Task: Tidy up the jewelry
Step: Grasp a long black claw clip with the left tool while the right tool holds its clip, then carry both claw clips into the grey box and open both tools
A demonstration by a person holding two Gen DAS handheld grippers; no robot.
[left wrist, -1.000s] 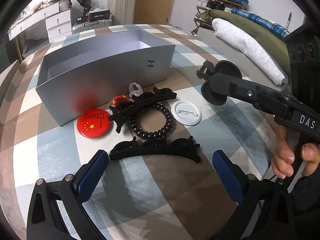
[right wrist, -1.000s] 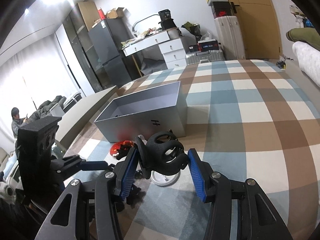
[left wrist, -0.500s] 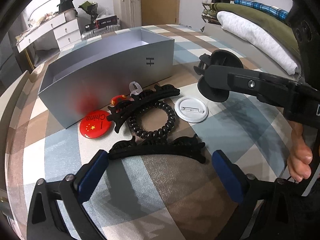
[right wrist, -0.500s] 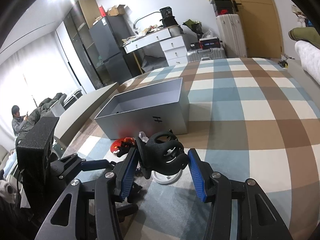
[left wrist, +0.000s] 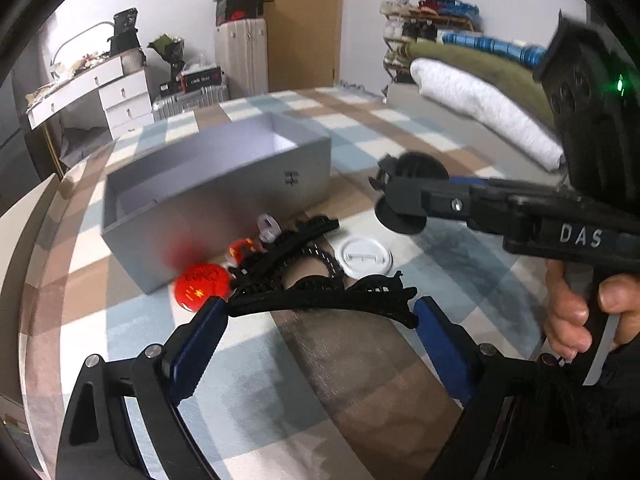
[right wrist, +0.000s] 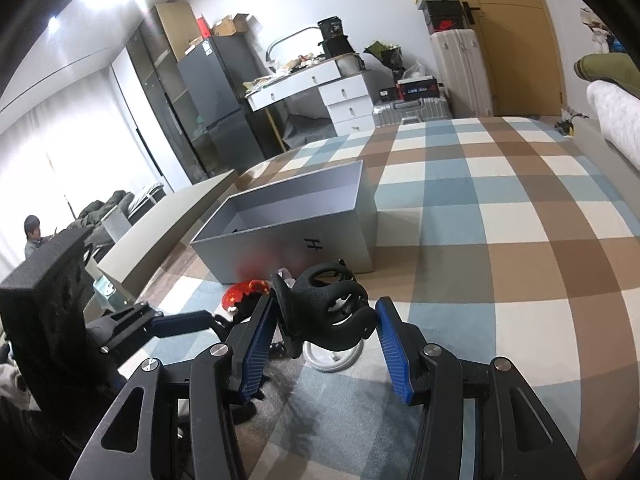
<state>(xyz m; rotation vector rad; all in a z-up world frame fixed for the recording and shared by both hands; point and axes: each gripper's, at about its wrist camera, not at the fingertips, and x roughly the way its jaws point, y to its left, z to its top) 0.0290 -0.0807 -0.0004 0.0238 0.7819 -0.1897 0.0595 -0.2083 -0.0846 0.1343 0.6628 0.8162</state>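
Note:
A long black hair clip (left wrist: 320, 300) lies on the checked cloth (left wrist: 360, 380), between the blue pads of my left gripper (left wrist: 320, 308). Its jaws are closing, and the pads stand at the clip's two ends without clearly pressing. Behind the clip lie a black spiral hair tie (left wrist: 326, 258), a second long clip (left wrist: 292, 240), a red badge (left wrist: 202, 286), a white badge (left wrist: 364, 258) and a small clear piece (left wrist: 267, 226). The open grey box (left wrist: 224, 200) stands behind them. My right gripper (right wrist: 325, 305) is shut on a black claw clip (right wrist: 324, 312), held above the cloth.
Folded blankets (left wrist: 480, 108) are stacked at the right edge. White drawers (left wrist: 120, 96) and a suitcase (left wrist: 240, 56) stand beyond the far edge. A person (right wrist: 32, 236) sits far off at the left. The cloth runs wide to the right of the box (right wrist: 288, 232).
My left gripper has moved forward, so the near long clip now sits between its pads, and its jaws have narrowed a little. The right gripper and its claw clip have stayed put.

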